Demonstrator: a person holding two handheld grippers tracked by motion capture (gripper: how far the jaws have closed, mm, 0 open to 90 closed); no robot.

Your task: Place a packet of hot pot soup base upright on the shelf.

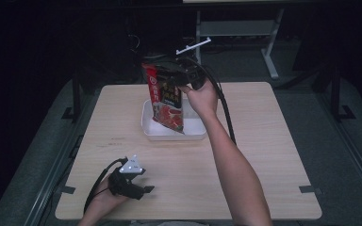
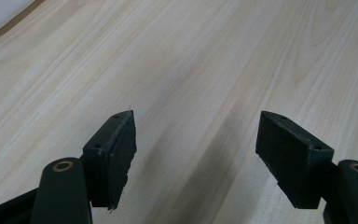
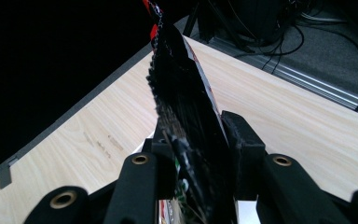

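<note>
Fingers (image 3: 242, 140) pinching pouch (image 1: 167, 96), tray (image 1: 193, 134) beneath

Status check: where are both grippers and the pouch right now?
Right gripper shut on red pouch, pouch hanging over white tray. Left gripper open, low over bare table near the front edge. Nothing in the way.

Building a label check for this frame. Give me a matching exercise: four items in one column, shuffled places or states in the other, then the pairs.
Items:
1. left gripper
2. right gripper
3. red pouch
4. white tray

States:
A. hangs upright, lower end inside the tray
B. jaws apart over bare wood, near table edge
C. sits on the table, mid-far side
D. clamped on the pouch's top edge

Pairs: 1-B, 2-D, 3-A, 4-C
</note>
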